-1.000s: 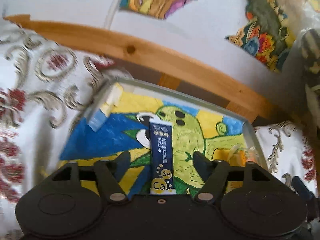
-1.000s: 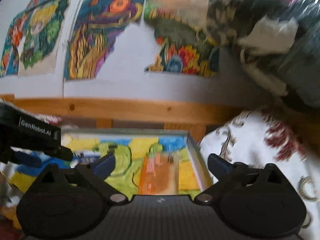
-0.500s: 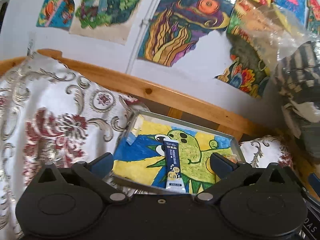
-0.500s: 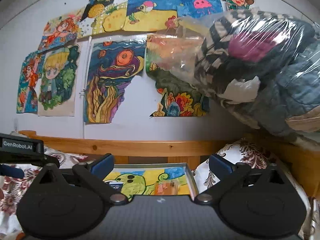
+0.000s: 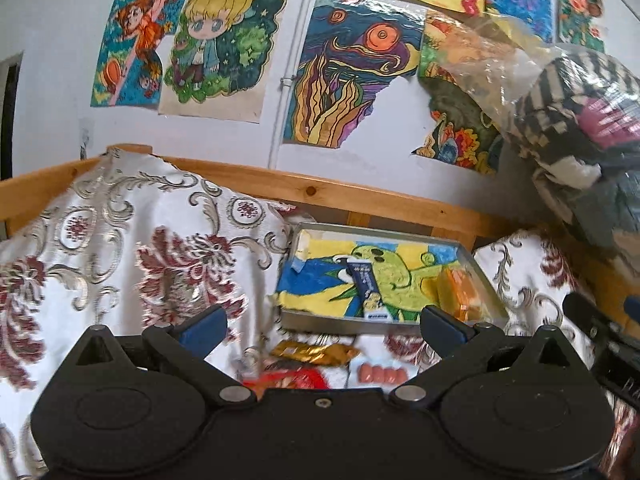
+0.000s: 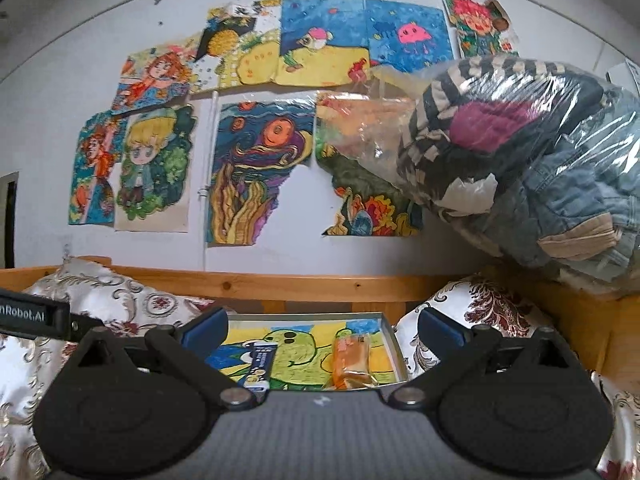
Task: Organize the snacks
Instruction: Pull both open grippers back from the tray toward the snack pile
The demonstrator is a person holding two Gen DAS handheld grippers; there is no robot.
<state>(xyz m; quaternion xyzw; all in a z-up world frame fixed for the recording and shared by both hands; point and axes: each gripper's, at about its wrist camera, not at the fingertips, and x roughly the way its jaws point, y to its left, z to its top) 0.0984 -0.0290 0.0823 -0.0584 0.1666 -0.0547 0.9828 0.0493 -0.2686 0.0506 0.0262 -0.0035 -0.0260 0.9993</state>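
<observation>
The left gripper (image 5: pixel 322 326) is spread wide and empty; the right gripper (image 6: pixel 322 330) likewise, gripping nothing. Nearest, at 6 o'clock in the left wrist view, loose snacks lie on the patterned cloth (image 5: pixel 120 256): a red packet (image 5: pixel 294 378), a sausage pack (image 5: pixel 378 374), a gold wrapper (image 5: pixel 314 353). Beyond, toward 12 o'clock, the metal tray (image 5: pixel 344 320) holds a dark blue stick sachet (image 5: pixel 366 286) and, at its 3 o'clock side, an orange packet (image 5: pixel 462 294). Farther off stand the wooden rail (image 5: pixel 360 196), then drawings (image 5: pixel 352 80) on the wall.
</observation>
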